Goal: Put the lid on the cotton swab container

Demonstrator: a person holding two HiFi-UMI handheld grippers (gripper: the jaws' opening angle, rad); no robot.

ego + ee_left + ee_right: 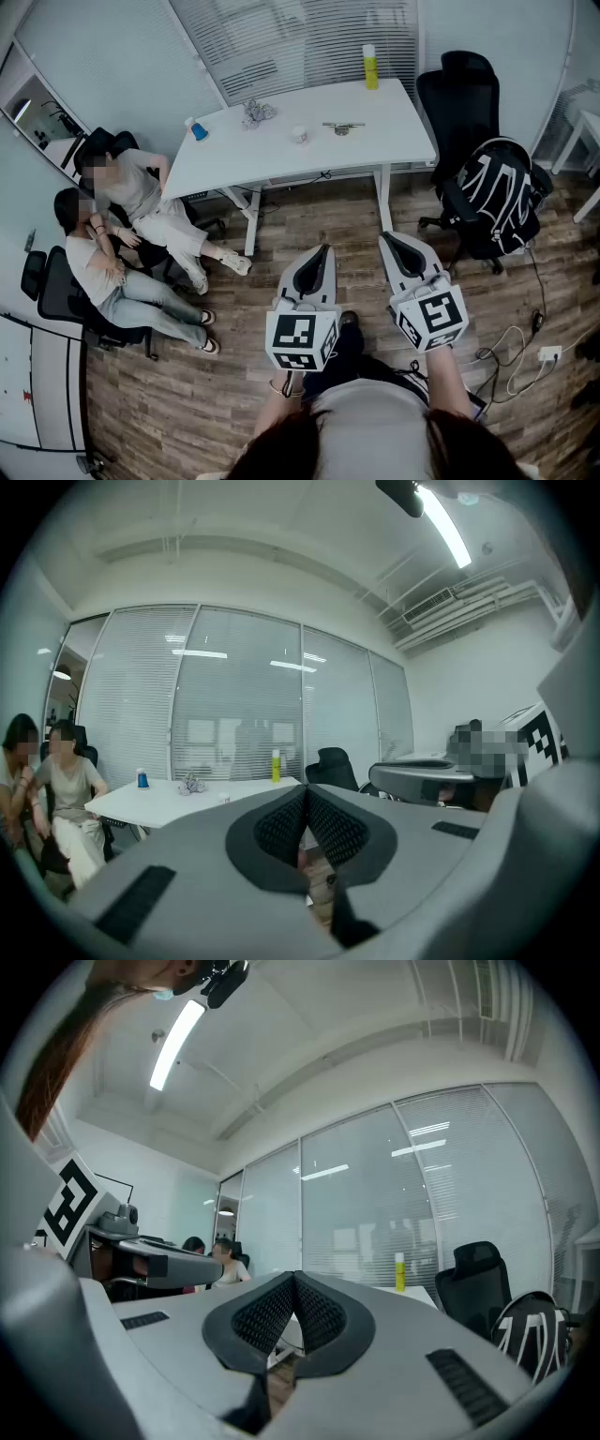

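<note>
Grippers are both being carried level in front of the person, well apart from the work surface. The left gripper (323, 251) is showing its jaws pressed together with nothing between them. The right gripper (386, 239) is doing the same, with its jaws meeting at the tips and empty. Neither is touching anything.

The white table (394, 141) is standing across the floor ahead. A small white round item (300, 134) near its middle is probably serving as the cotton swab container, and a flat piece (343, 127) just beside it may be the lid; both are too small to confirm. A yellow bottle (370, 67), a blue-capped bottle (196, 128) and a crumpled wad (256, 113) are also sitting on the table.

Assessment: the task is not yet getting under way, and the approach is remaining to be made.

Hazards:
- **Floor and surroundings:** Cables (511, 347) are lying loose on the floor to the right. An office chair (469, 103) carrying a backpack (497, 202) is crowding the table's right end. Two seated people (131, 197) are stretching their legs toward its left end. Any of these could be catching a foot or a gripper on the way in.
- **Grip and placement:** The jaws are needing to open before any grip. The container looks light, so pressing the lid on without the other gripper steadying it is risking a tip or a slide.
- **Identification:** Mistaking the flat piece for the lid is a further risk.
</note>
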